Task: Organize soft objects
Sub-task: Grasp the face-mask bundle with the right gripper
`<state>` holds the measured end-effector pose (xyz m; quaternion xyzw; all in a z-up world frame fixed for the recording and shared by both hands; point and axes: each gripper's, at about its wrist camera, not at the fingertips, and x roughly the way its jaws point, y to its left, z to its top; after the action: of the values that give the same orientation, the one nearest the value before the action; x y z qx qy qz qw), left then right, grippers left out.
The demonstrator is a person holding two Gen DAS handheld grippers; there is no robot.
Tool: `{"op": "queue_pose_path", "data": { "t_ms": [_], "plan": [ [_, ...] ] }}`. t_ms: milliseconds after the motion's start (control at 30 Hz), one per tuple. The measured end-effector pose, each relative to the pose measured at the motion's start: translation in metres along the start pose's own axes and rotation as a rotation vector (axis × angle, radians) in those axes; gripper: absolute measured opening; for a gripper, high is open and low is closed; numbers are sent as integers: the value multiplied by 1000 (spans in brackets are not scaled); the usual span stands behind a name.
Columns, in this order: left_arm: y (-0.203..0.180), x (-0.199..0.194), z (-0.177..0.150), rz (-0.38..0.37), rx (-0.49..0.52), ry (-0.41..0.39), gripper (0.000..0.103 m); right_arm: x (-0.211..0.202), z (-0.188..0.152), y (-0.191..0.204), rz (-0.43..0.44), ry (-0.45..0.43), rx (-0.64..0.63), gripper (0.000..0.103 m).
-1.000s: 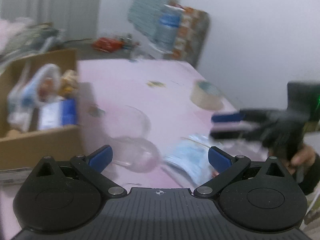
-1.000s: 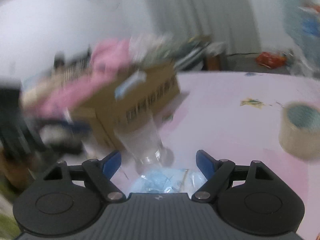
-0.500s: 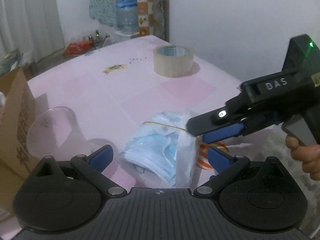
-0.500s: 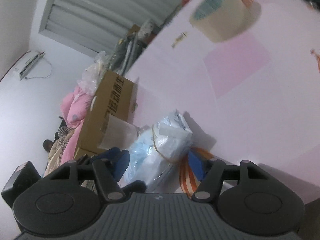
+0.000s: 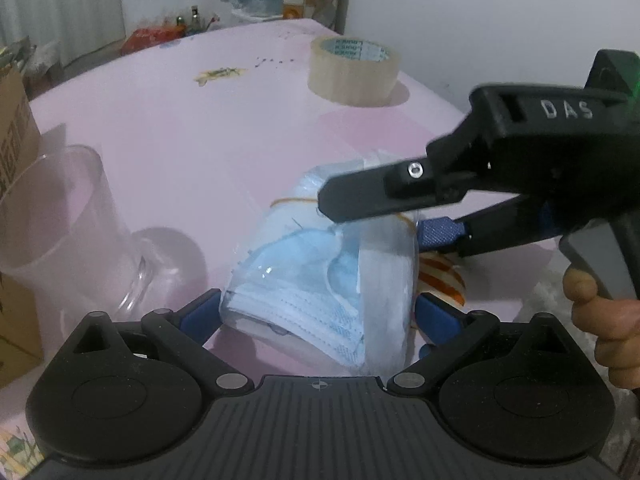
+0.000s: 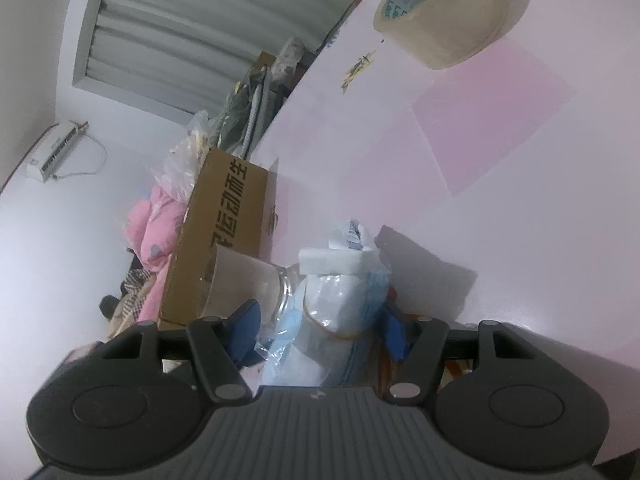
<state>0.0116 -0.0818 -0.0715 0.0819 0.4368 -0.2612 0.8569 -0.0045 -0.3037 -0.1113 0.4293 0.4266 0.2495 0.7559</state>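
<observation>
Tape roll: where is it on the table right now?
In the left wrist view the tape roll stands at the far right of the pink table, beyond the mask bundle, apart from it.

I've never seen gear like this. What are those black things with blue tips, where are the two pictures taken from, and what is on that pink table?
No robot here: a person holds a trigger-operated gripper in each hand, each with a camera looking along its fingers. One picture comes from the left gripper, the other from the right gripper. In the left view the right gripper reaches in from the side. On the pink table lie a bag of blue face masks, a clear glass, a roll of tape and a cardboard box. The right gripper's jaws are closing on the bag; the left gripper's jaws stand open around it.
</observation>
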Motion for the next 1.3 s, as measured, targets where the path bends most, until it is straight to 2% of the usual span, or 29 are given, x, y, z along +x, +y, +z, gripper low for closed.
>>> {"op": "queue_pose_path", "data": {
  "t_ms": [167, 333, 567, 1033, 1300],
  "plan": [
    [-3, 1, -2, 3, -3, 0, 101, 4, -4, 5, -22, -6, -31, 38],
    [-7, 1, -4, 9, 4, -8, 100, 10, -9, 8, -44, 9, -60, 22],
    [-5, -1, -3, 22, -8, -16, 94, 7, -9, 11, -44, 4, -61, 19],
    [-5, -17, -10, 31, -30, -37, 92, 6, -11, 26, -43, 8, -87, 17],
    [-9, -32, -12, 30, -14, -75, 92, -1, -13, 39, -39, -15, -122, 16]
  ]
}}
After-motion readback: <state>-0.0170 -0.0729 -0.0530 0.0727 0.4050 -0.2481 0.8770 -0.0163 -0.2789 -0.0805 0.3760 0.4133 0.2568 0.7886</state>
